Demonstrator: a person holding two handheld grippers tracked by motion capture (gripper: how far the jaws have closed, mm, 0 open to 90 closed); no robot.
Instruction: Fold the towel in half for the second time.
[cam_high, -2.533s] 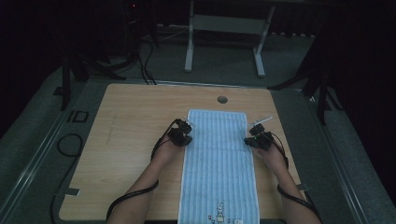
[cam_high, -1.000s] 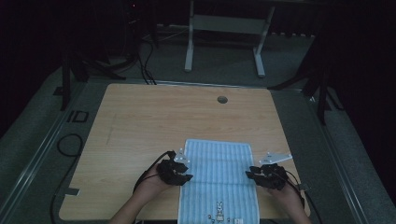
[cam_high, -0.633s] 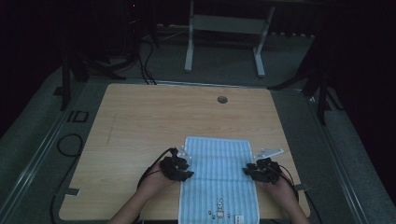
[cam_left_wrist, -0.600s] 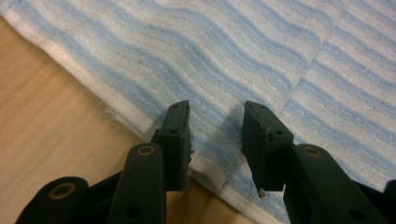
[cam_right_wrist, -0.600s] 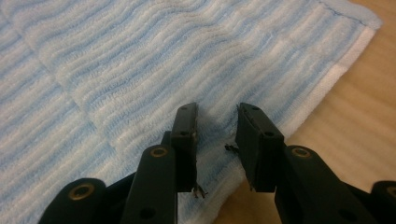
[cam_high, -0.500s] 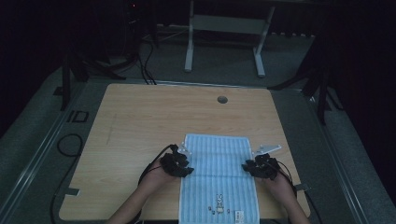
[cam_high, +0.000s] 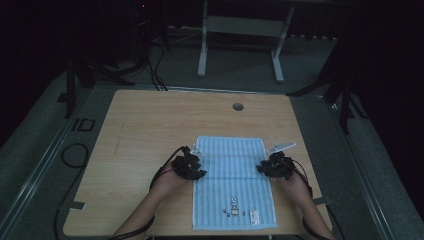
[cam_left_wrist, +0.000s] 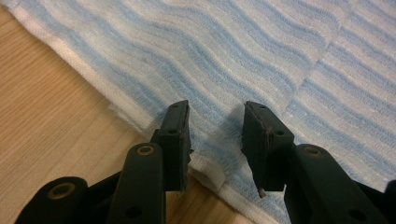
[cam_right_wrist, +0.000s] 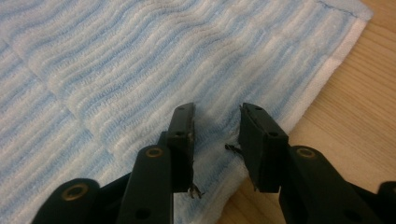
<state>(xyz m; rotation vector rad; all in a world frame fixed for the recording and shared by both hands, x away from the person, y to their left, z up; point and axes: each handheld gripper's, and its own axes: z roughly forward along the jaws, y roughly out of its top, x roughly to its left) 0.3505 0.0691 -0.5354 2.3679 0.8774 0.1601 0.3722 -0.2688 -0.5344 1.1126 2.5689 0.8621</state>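
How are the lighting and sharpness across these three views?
High view: dim, surroundings nearly black, towel and table readable but soft. Left gripper view: bright, towel weave sharp, faint shadow under the left tool. Right gripper view: equally bright, right tool crisp, no glare.

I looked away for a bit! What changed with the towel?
The far end of the towel was pulled toward the person and folded over, so it looks shorter. The left claw and right claw are open over its edges; the right just opened wider. The table stayed put.
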